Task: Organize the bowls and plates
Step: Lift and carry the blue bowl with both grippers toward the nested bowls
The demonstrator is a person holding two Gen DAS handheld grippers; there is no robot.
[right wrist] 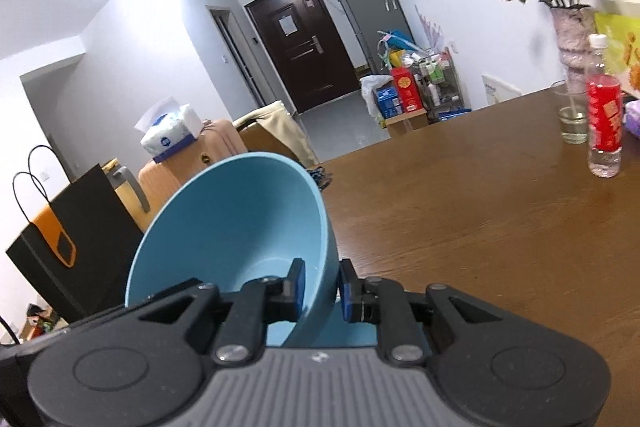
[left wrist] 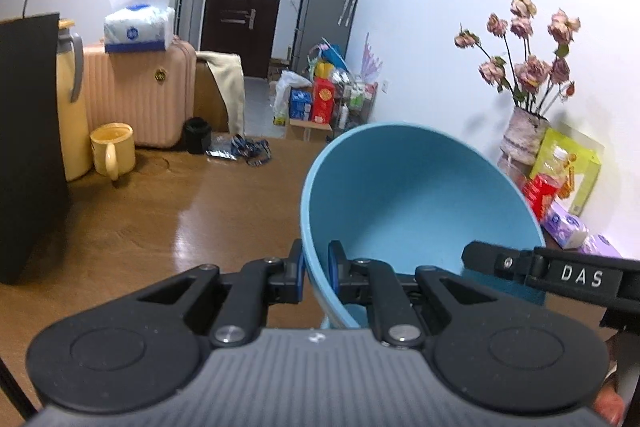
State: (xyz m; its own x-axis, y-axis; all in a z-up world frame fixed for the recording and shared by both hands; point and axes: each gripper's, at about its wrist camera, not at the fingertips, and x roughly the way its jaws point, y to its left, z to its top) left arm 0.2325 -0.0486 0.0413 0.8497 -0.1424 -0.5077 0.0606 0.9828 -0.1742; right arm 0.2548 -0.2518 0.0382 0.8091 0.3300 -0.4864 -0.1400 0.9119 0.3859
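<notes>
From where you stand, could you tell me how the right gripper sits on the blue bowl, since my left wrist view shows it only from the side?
Observer: The right gripper has its jaws straddling the rim of the blue bowl, one pad inside and one outside. I cannot tell whether they press.
Operator: Thank you. Does anything stand on the table that the bowl hides from me?
Observer: Yes, a drinking glass stands by the vase, well apart from the bowl.
</notes>
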